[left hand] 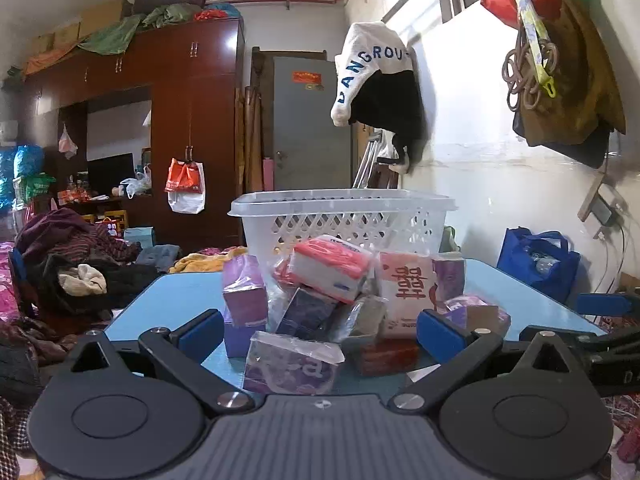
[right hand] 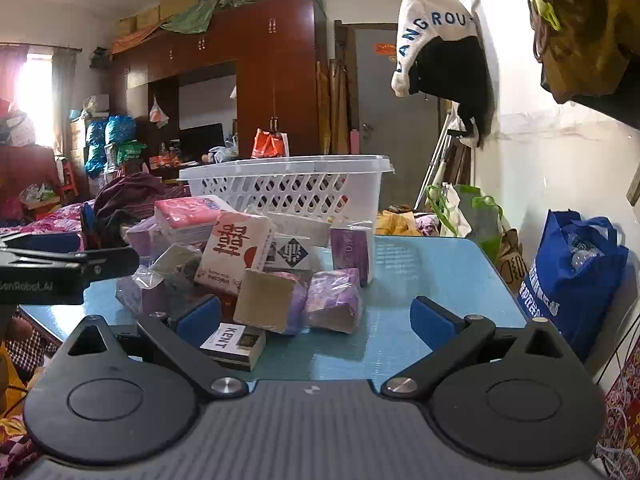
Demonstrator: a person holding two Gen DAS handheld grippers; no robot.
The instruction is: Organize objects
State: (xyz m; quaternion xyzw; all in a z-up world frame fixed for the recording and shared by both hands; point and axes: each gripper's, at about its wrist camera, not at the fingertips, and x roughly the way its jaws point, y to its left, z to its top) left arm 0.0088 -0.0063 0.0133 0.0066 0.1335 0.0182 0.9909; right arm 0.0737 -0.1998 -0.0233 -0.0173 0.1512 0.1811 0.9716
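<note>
Nearest the left wrist camera lies a purple plastic-wrapped tissue pack [left hand: 290, 362], flat on the blue desk [left hand: 176, 300], just ahead of the left gripper [left hand: 320, 326] and between its spread blue pads. The jaws stand fully released and grasp nothing.

Behind this pack sits a loose heap of small packs and boxes: an upright purple pack [left hand: 245, 294], a red-and-white tissue pack [left hand: 330, 266] on top, and a white pack with red characters [left hand: 406, 292]. The white perforated plastic basket [left hand: 344, 216] stands at the far side of the heap, touching or nearly touching it, and appears empty as far as the lattice shows.

The right gripper [right hand: 316, 320] is likewise released and empty. In its view a black-and-white carton marked KENT [right hand: 234, 344] lies near its left pad, with a brown cardboard box [right hand: 266, 300] and a crumpled purple pack [right hand: 334, 300] just beyond.

The step in hand is judged to be the first pick; no item has yet reached the basket.

Recommended procedure:
- Select an outlying item, such as the flat purple pack, rather than one propping the heap.
- Centre the pads on the narrow sides of the pack before closing.
- Close on the body, not on loose film, which may slip.
- Lift clear before travelling over the heap to the basket.
- Keep both tools apart; they work close together.
</note>
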